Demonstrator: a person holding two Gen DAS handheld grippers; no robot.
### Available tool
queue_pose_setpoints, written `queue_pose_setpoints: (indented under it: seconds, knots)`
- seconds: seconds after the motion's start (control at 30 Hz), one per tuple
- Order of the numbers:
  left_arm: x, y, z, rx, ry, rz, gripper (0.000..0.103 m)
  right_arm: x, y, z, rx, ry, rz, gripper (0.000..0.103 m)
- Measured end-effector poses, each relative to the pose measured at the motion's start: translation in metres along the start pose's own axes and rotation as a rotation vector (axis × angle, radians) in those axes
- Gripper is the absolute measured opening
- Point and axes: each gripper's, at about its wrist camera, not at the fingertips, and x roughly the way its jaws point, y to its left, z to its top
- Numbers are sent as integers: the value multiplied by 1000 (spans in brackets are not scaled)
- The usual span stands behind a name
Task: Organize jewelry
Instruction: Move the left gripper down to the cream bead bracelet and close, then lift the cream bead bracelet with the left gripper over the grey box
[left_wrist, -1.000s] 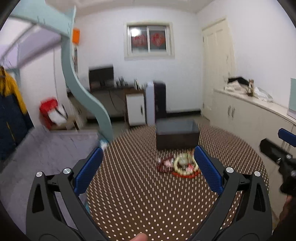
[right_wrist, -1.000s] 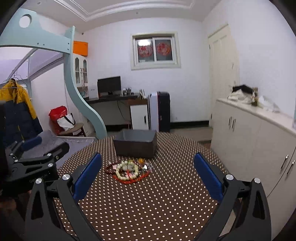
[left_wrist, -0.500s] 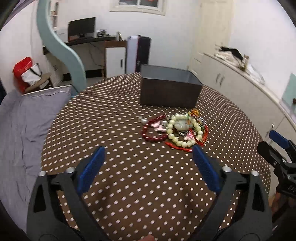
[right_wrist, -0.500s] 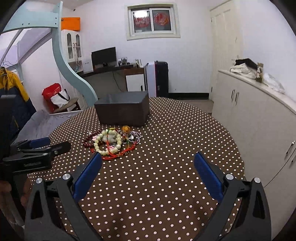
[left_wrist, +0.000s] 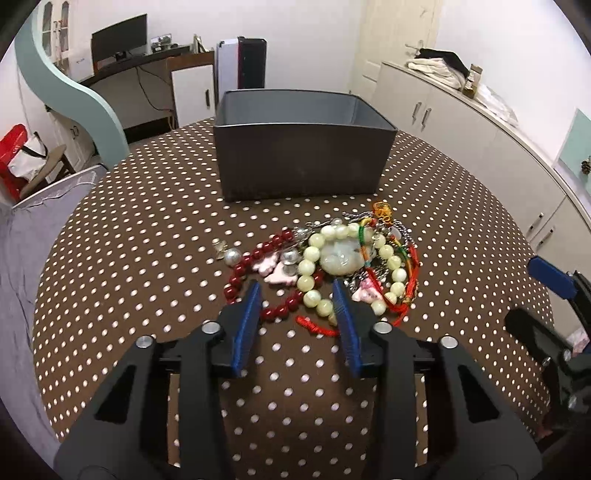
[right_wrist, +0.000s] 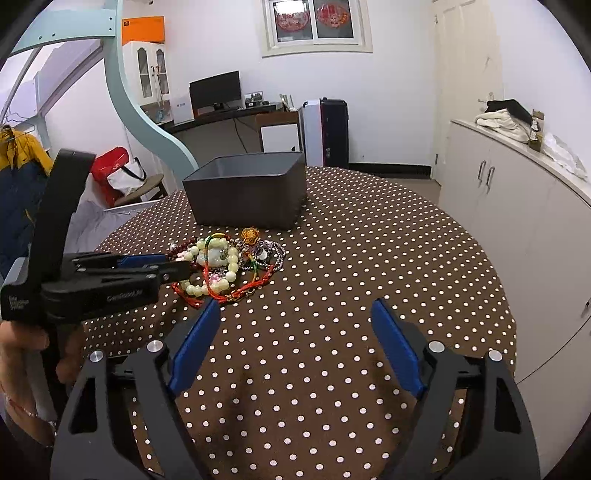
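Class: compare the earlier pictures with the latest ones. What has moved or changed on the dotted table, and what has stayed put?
The left gripper has come down and forward to the jewelry pile, its jaws closing around the near beads, nothing gripped yet. The right gripper has dropped closer, jaws closing on nothing. The pile and the dark box have not moved.

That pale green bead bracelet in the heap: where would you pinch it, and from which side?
Probably at the near arc of the pale green bead bracelet, coming down from above on the side away from the dark box. There the beads lie fairly exposed; farther back, cords and chains cross them. The left gripper hangs just there, jaws closing, with nothing visibly pinched yet. The red bead strand lies close and may come along.
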Motion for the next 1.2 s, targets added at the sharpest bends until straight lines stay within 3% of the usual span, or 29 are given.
queue_pose_setpoints:
  seconds: [0.13,0.3,0.67,0.9,1.03,1.2]
  knots:
    - [12,-8,4,48,23,29,33,3,0,2,-8,16,12,78]
    - [9,-7,5,46,19,12,14,4,2,3,-11,25,9,78]
    - [-34,9,-7,-15,-81,-85,9,7,15,10,-58,30,-7,78]
    - [-77,25,-15,-33,-161,-82,9,27,47,22,-178,89,42,62]
    - [-89,33,-20,-41,-173,-79,9,53,68,23,-259,162,96,46]
    - [-95,42,-29,-54,-175,-77,10,77,77,23,-301,212,120,36]
